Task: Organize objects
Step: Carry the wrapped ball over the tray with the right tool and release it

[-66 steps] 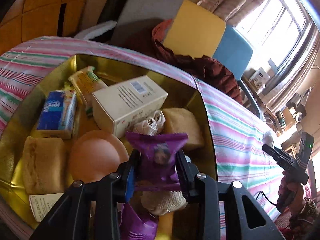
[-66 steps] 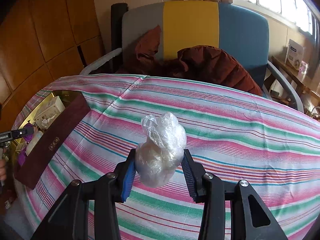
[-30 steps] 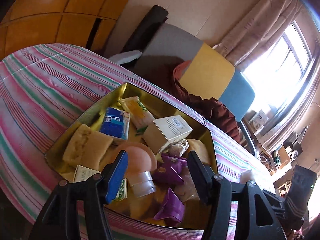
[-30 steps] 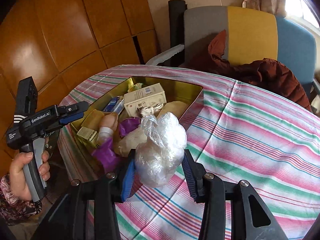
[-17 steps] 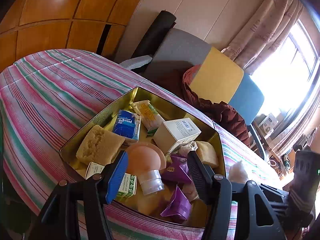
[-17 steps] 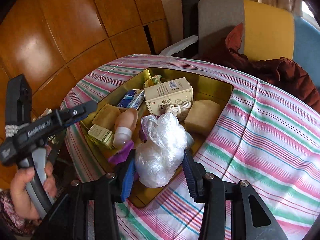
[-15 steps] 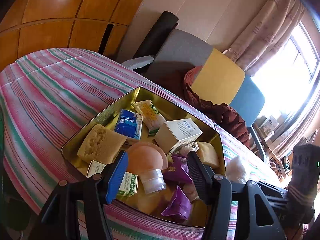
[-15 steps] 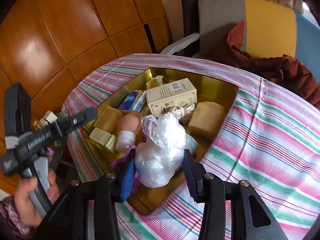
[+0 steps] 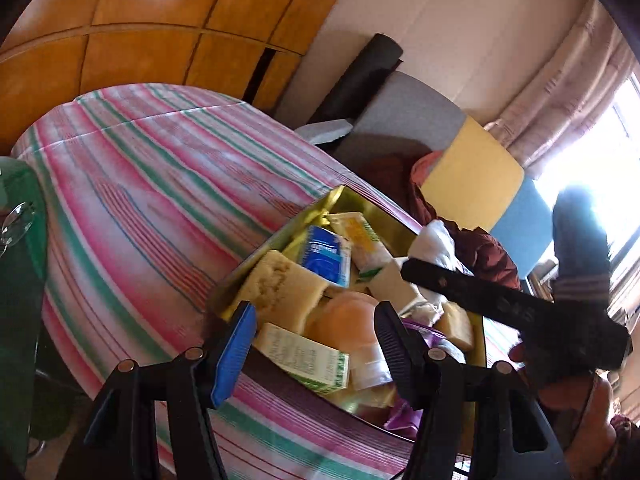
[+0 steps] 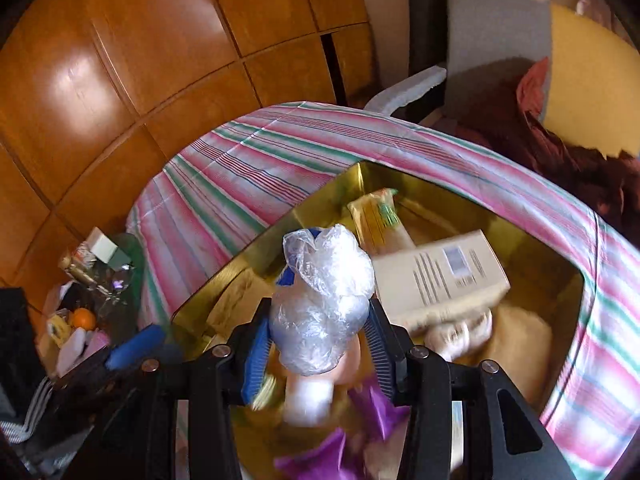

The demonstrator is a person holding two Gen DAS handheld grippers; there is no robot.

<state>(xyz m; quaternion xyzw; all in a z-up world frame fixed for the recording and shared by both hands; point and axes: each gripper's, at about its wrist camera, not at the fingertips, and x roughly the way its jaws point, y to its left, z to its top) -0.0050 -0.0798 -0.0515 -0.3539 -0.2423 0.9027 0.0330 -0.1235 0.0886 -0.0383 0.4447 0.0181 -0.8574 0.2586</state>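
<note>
Right gripper (image 10: 318, 338): clamped on plastic bag (image 10: 322, 304), newly carried from bare tablecloth to above gold tin (image 10: 532, 224); drop-in pending. Left gripper (image 9: 314, 340): open, empty.

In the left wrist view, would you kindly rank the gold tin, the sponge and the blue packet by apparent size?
1. Gold tin, largest.
2. Sponge.
3. Blue packet, smallest; it lies farther from the camera, so the gap with the sponge is unsure.

Home living room: armchair (image 9: 472, 168), curtains (image 9: 560, 112), striped tablecloth (image 9: 160, 184), wood panelling (image 10: 160, 60)
</note>
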